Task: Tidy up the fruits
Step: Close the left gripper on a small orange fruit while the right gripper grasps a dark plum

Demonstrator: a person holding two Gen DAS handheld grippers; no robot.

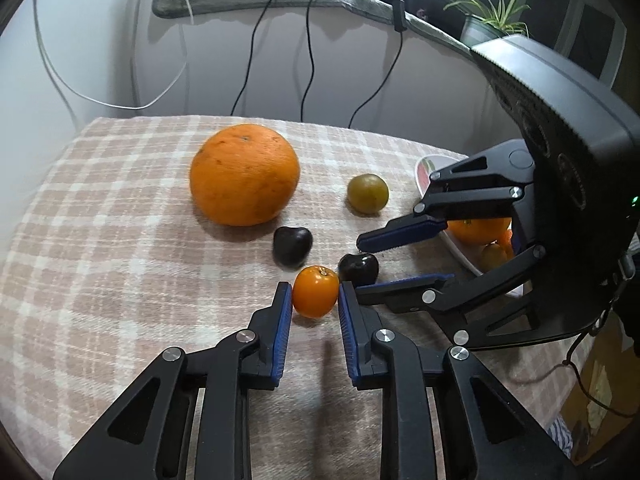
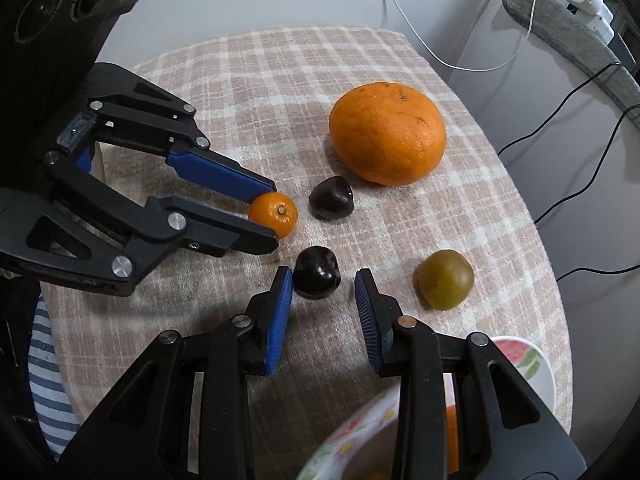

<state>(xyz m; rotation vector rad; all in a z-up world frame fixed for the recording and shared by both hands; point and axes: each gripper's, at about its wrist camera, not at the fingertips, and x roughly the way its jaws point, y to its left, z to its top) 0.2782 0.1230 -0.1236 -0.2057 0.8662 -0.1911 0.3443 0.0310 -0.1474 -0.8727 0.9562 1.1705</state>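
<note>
The left gripper pinches a small round orange fruit on the pink-and-cream checked cloth. Just beside it, the right gripper stands spread around a dark glossy cherry, one pad touching. A second dark cherry, a large orange and a greenish plum crowd close; a flowered white bowl sits at the cloth's edge.

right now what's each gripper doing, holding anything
left gripper: closed on the small orange fruit.
right gripper: open, holding nothing; a dark cherry sits between its fingers.
</note>
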